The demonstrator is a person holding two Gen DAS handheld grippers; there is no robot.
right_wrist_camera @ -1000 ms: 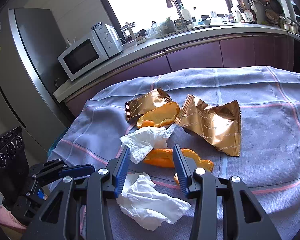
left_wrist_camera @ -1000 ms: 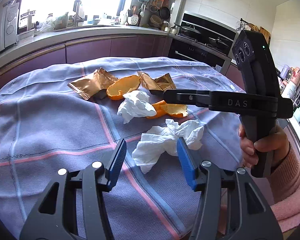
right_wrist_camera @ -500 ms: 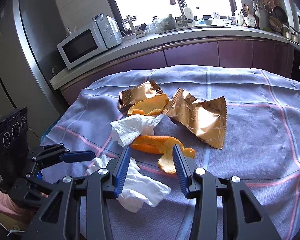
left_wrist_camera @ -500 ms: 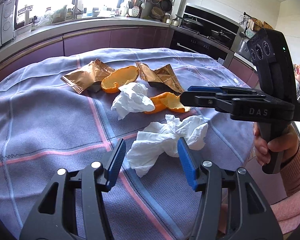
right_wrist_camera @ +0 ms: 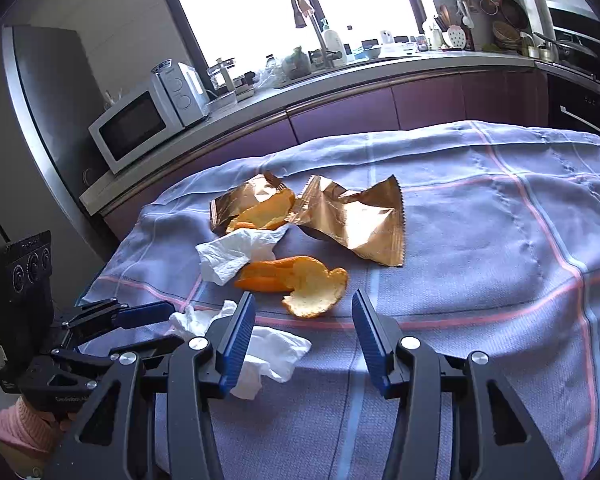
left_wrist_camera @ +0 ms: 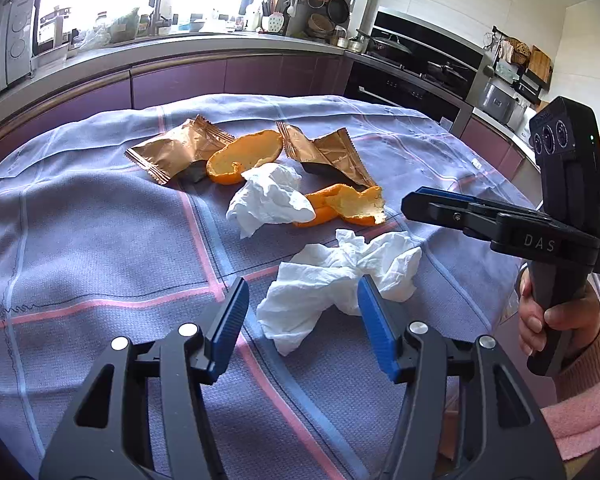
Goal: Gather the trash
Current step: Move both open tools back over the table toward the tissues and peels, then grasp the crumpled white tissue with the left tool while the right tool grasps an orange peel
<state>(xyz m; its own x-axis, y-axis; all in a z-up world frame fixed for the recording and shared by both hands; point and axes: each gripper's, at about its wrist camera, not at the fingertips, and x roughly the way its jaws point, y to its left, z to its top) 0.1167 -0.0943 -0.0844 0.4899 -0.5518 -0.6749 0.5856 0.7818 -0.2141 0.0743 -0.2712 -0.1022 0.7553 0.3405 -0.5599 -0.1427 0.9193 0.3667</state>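
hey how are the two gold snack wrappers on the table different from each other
In the right wrist view, the left gold wrapper is mostly hidden behind an orange peel, while the right gold wrapper lies fully in sight. The right one spreads wide, with a zigzag edge showing; the left one shows less surface. Both are crinkled, shiny gold, opened, and rest on the checked cloth.

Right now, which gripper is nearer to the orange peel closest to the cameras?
Right. The right gripper is open just short of that orange peel. The left gripper is open farther back, over the crumpled tissue in front of it.
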